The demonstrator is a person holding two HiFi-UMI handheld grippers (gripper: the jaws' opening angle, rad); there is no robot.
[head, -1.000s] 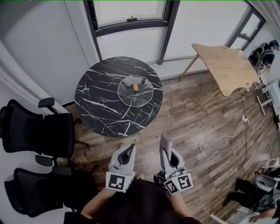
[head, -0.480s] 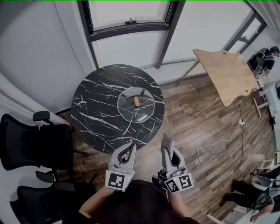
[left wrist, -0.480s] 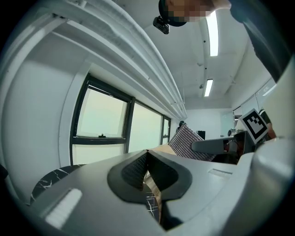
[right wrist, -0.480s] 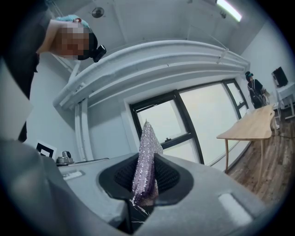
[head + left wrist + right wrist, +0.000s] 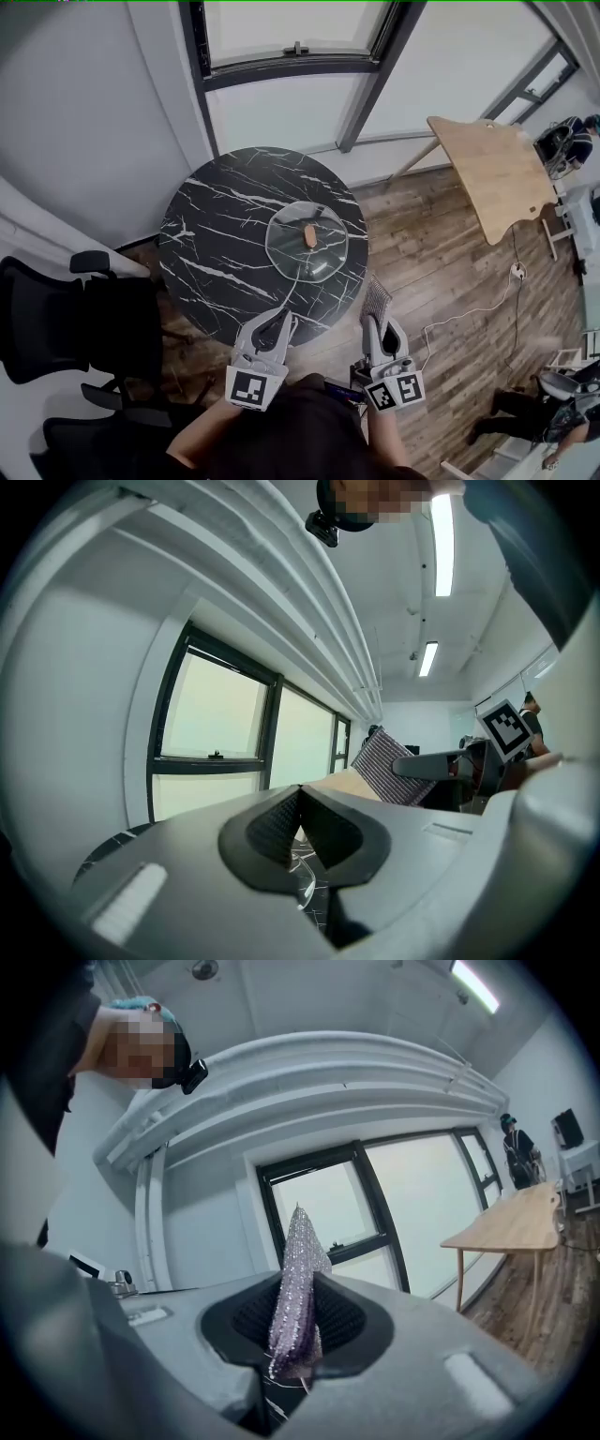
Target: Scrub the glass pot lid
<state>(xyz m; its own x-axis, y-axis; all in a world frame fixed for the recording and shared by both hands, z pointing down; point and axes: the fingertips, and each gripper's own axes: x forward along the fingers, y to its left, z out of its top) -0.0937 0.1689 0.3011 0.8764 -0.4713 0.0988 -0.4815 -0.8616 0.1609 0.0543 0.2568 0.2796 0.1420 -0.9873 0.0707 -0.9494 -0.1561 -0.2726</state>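
The glass pot lid (image 5: 307,240) with a brown knob (image 5: 310,236) lies on the round black marble table (image 5: 217,241), on its right half. Both grippers hover short of the table's near edge, above the wooden floor. My left gripper (image 5: 283,319) points at the table, jaws shut with nothing between them; in the left gripper view (image 5: 300,797) the pads meet. My right gripper (image 5: 374,322) is shut on a sparkly scrub cloth (image 5: 378,296) that sticks up past its fingertips. The right gripper view (image 5: 298,1326) shows that cloth (image 5: 297,1265) pinched upright between the pads.
Black office chairs (image 5: 80,319) stand left of the table. A light wooden table (image 5: 497,173) is at the right, near a white cable (image 5: 469,298) on the floor. Windows (image 5: 281,37) line the far wall. A person (image 5: 553,408) sits at the lower right.
The marble table and lid have come nearer to both grippers and shifted slightly right in the head view. The grippers keep their pose; the cloth stays gripped.
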